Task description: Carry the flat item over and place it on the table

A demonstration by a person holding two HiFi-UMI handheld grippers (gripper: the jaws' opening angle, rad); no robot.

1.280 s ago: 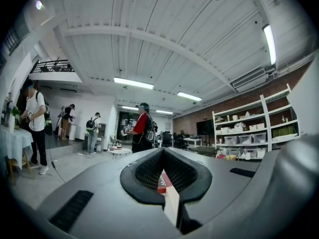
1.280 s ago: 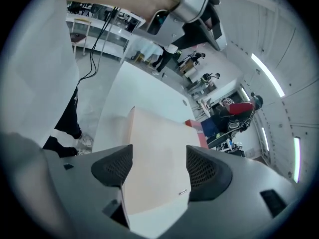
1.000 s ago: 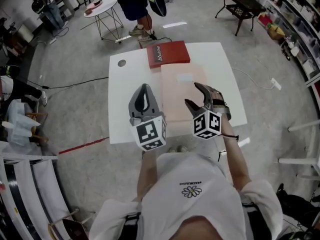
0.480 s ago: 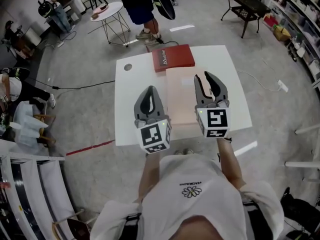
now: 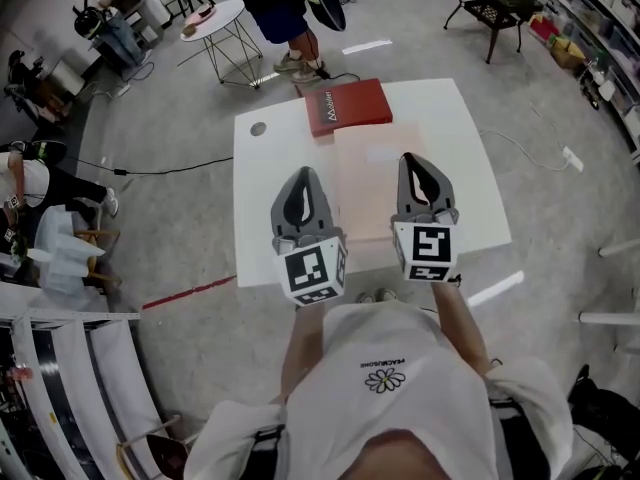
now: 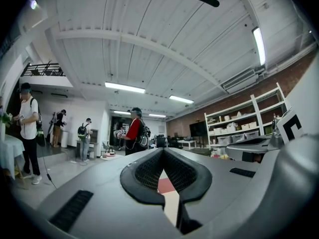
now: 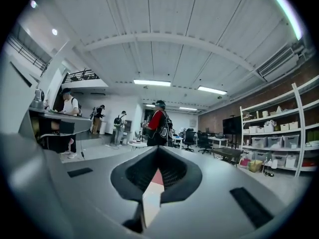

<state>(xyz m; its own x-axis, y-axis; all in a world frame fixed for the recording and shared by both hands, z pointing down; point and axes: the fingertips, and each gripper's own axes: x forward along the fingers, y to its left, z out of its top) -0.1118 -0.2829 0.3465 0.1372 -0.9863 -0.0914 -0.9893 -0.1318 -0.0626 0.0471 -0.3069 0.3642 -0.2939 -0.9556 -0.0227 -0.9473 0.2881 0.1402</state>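
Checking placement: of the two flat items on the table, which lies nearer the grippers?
The pink board, stretching from mid-table toward the near edge; the red item lies beyond it at the far edge.

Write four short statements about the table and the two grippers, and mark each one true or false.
1. The red box lies at the far edge of the white table. True.
2. A pale flat panel lies on the table, nearer the person than the red box. True.
3. The right gripper clamps the panel. False: its jaws have just closed with nothing between them, and the panel lies free.
4. The left gripper is open. False: it is shut and empty.
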